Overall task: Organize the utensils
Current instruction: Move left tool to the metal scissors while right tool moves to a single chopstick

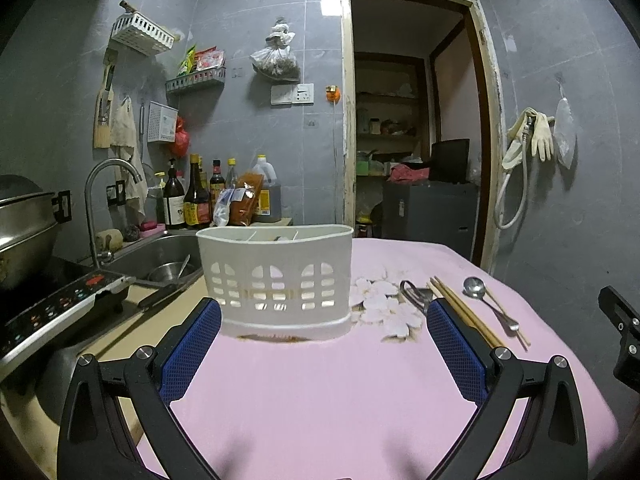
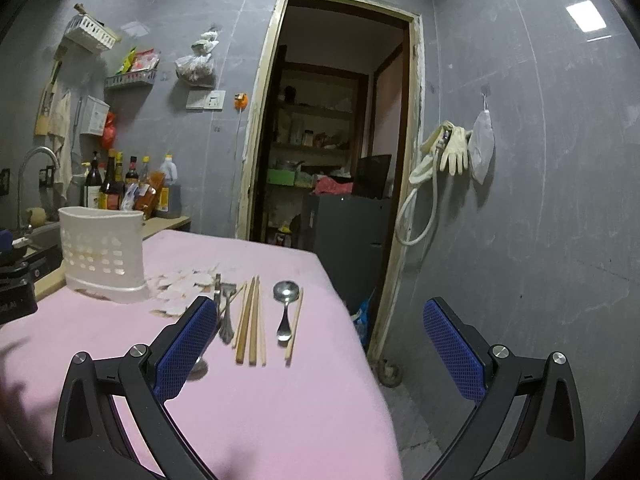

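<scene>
The utensils lie in a loose row on the pink table [image 2: 280,400], to the right of a white slotted utensil holder [image 1: 276,280] that stands upright near the table's far left edge, beside the sink [image 1: 160,256]. Just right of the holder, past a printed flower pattern, lies a fork [image 2: 226,312]; next come the wooden chopsticks [image 2: 252,320], then a metal spoon [image 2: 285,304] with one more chopstick [image 2: 295,328] touching its right side. The left claw [image 1: 324,352] hangs wide open before the holder, empty. The right claw [image 2: 320,348] is likewise spread wide and empty, above the table's right edge, near the chopsticks.
</scene>
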Demonstrator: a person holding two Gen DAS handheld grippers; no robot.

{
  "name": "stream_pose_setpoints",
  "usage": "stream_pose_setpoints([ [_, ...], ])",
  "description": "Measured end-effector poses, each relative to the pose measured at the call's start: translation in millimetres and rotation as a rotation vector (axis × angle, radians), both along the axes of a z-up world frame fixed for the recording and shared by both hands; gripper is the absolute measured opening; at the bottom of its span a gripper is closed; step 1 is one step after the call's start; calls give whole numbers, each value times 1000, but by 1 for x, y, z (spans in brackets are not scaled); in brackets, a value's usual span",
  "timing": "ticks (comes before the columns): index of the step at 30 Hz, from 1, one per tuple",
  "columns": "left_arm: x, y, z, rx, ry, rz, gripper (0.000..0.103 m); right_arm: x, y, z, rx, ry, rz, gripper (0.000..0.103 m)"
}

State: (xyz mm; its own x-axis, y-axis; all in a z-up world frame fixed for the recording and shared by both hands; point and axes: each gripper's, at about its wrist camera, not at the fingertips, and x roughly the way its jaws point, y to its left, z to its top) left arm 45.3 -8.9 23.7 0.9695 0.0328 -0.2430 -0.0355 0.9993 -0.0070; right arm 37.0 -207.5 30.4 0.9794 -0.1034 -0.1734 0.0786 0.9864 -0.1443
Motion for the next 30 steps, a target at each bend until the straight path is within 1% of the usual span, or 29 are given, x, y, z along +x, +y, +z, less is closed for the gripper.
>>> stream_pose_setpoints([
  [8, 25, -6, 16, 15, 1, 8, 101, 29, -7, 20, -25, -29, 26, 103],
  [13, 46, -12, 25, 25, 15, 5, 101, 51, -11, 30, -21, -28, 47, 103],
  [17, 68, -18, 29, 34, 41, -12, 101, 68, -16, 31, -16, -15, 58, 103],
  [24, 108, -30, 24, 62, 118, -69, 101, 109, -30, 25, -9, 59, 62, 103],
  [30, 148, -46, 11, 59, 223, -145, 101, 145, -38, 12, -13, 159, 63, 103],
])
